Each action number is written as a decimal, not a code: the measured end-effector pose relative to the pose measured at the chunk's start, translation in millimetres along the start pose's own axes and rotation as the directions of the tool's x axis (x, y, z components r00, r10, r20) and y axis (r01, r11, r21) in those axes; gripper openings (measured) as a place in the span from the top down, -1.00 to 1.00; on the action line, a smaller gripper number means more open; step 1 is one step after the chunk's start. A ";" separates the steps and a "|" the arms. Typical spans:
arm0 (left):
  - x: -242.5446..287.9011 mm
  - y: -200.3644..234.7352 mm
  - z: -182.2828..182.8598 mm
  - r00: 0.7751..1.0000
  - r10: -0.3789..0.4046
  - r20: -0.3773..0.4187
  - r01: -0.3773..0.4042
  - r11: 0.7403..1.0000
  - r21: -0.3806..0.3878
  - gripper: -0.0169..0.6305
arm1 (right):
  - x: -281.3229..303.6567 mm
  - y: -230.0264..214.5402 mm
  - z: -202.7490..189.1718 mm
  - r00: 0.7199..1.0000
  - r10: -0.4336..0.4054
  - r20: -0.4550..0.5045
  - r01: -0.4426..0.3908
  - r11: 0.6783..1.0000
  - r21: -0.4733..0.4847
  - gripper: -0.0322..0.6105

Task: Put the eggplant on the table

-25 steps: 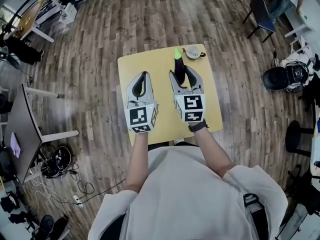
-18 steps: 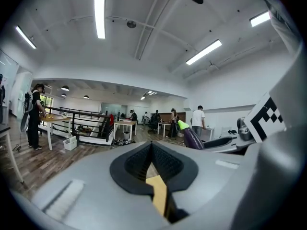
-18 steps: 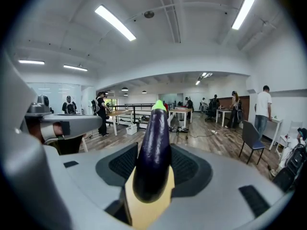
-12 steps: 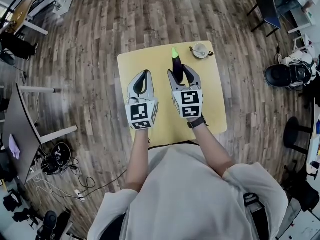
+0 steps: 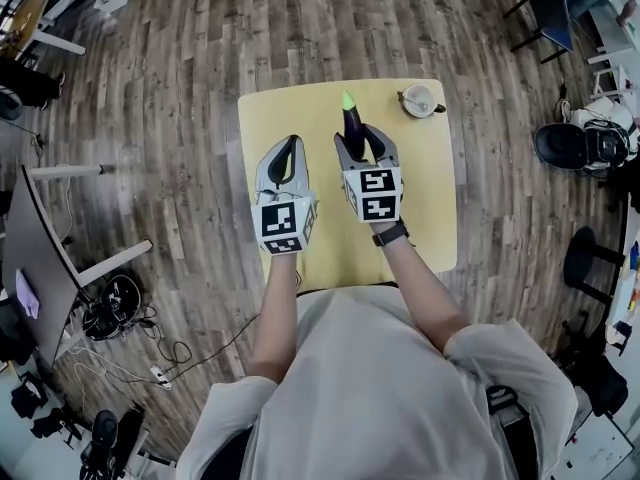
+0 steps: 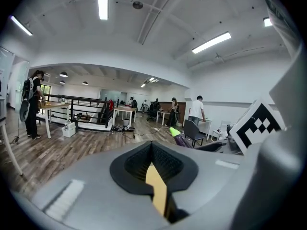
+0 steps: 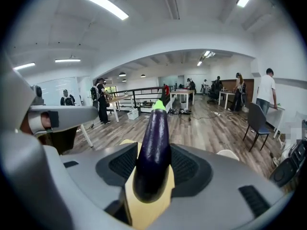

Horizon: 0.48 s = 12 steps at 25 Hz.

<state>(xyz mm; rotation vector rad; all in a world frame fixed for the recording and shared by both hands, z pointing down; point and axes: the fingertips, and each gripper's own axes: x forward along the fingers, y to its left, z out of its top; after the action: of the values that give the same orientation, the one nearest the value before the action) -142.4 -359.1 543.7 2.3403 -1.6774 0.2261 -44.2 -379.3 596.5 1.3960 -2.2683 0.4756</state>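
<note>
A dark purple eggplant point(image 5: 352, 120) with a green tip sticks out forward from my right gripper point(image 5: 362, 140), which is shut on its thick end above the yellow table point(image 5: 300, 108). In the right gripper view the eggplant point(image 7: 154, 143) rises between the two black pads of that gripper point(image 7: 153, 174), pointing away and slightly up. My left gripper point(image 5: 289, 148) hovers beside it on the left, its jaws shut on nothing. From the left gripper view point(image 6: 152, 150) the eggplant point(image 6: 179, 138) shows off to the right.
A cup on a saucer point(image 5: 418, 100) stands at the table's far right corner. Wooden floor surrounds the table. A dark table point(image 5: 40, 268) and cables point(image 5: 120, 318) lie to the left, a black bag point(image 5: 565, 146) to the right.
Both grippers have sunk lower over the yellow table and moved a little forward. The eggplant has stayed clamped in the right gripper, and the left jaws have stayed shut.
</note>
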 end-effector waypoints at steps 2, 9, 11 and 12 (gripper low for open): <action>5.8 5.8 -4.3 1.000 -0.001 -0.009 0.000 1.000 -0.009 0.93 | 12.0 -1.6 -8.1 1.000 -0.003 -0.028 0.003 1.000 0.006 0.25; 25.0 25.5 -23.2 0.999 0.002 -0.043 -0.003 0.999 -0.032 0.93 | 53.3 -3.3 -43.3 0.991 -0.007 -0.137 0.008 1.000 0.010 0.25; 29.5 29.5 -31.9 0.998 0.006 -0.055 -0.009 0.999 -0.040 0.93 | 63.3 -3.1 -57.0 0.985 -0.005 -0.171 0.006 1.000 0.005 0.25; 31.3 30.9 -35.9 0.998 0.009 -0.060 -0.011 0.999 -0.045 0.93 | 67.4 -3.4 -63.8 0.982 -0.005 -0.189 0.006 1.000 0.005 0.25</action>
<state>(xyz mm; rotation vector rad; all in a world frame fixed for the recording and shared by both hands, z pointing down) -160.8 -386.4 590.0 2.2698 -1.6491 0.2548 -56.5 -399.6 686.3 1.3007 -2.1119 0.5871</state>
